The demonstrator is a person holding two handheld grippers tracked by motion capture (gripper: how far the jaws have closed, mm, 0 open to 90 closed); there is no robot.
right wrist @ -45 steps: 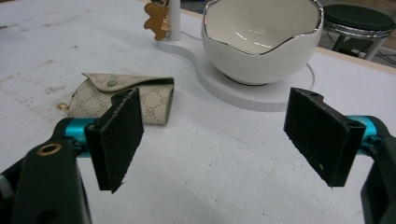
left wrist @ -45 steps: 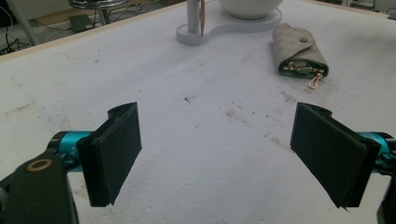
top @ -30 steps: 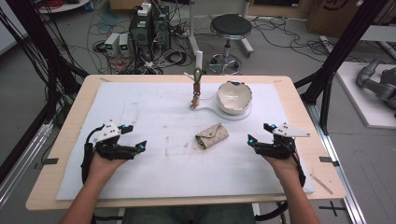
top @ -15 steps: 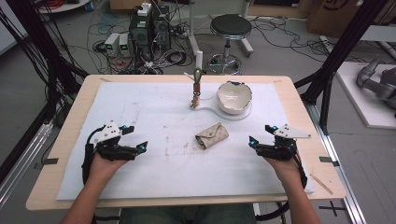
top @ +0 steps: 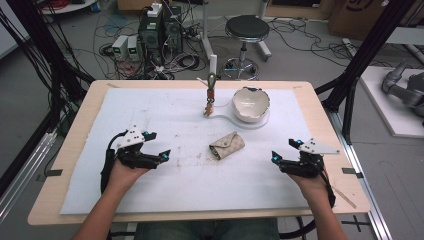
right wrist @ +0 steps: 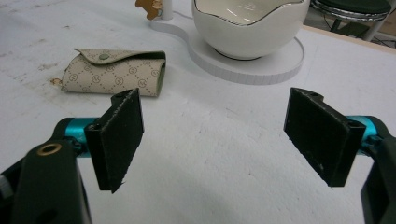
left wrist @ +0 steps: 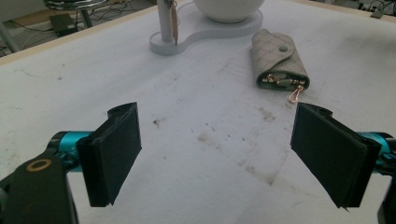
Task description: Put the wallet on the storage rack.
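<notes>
Grippers rest low over the white surface (top: pixel 150 120), both spread wide with nothing between the jaws. Left gripper (top: pixel 159 154) sits at the left, right gripper (top: pixel 281 156) at the right, well apart. Between them, nearer the far side, lies the beige key pouch (top: pixel 227 145), touched by neither, flap snapped shut, near the white bowl (top: pixel 251 104) on its stand.

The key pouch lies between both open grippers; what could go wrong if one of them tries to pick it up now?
1. The pouch lies flat on the table, so the wide-open jaws of the left hand-held gripper or right hand-held gripper may push it instead of gripping it.
2. Its open end shows keys and a small clasp; lifting it by the closed end may let them hang out or snag.
3. The bowl stands near; a sliding pouch might bump its base.
</notes>
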